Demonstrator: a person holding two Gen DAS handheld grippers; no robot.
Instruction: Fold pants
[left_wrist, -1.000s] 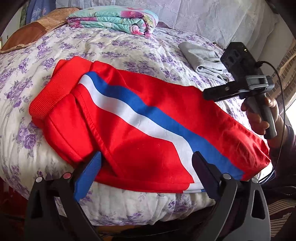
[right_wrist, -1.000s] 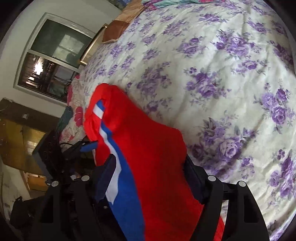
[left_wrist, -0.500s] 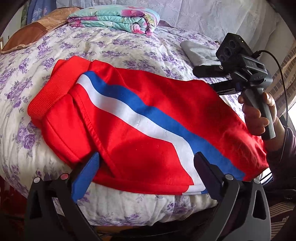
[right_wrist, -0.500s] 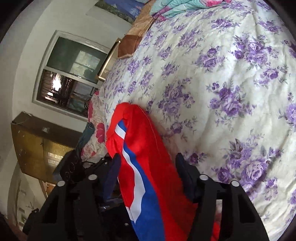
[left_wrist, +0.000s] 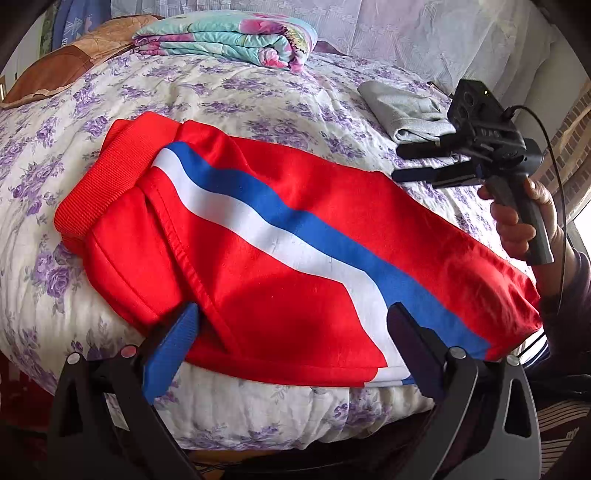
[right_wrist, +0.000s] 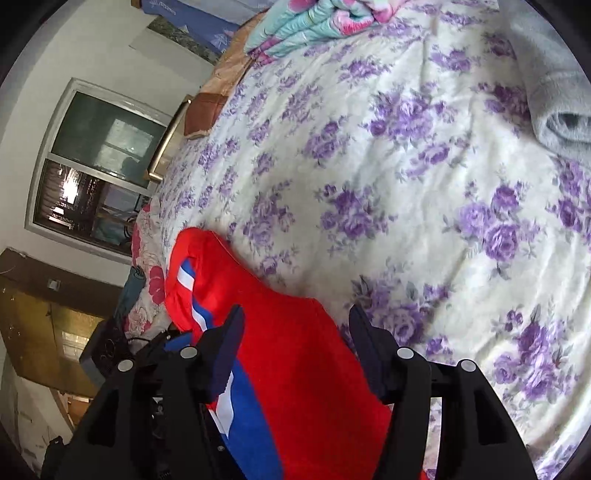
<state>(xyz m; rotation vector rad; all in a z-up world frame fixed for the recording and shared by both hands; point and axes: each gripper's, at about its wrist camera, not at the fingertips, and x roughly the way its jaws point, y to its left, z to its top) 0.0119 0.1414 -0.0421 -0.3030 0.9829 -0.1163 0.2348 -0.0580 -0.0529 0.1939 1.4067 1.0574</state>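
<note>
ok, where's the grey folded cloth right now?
Left wrist view: grey folded cloth lies upper right on the floral bedspread, beyond the red pants, behind the right tongs.

Left tongs (left_wrist: 291, 332) wide open and angled down; right tongs (right_wrist: 295, 332) just opening, nothing pinched.

Bed (left_wrist: 258, 92) under a cream quilt with purple flowers, folded floral blanket (left_wrist: 229, 37) at its far end, brown cushion (left_wrist: 62, 62) beside it, folded grey cloth (left_wrist: 402, 110) nearby, window (right_wrist: 96, 166) on the white wall
</note>
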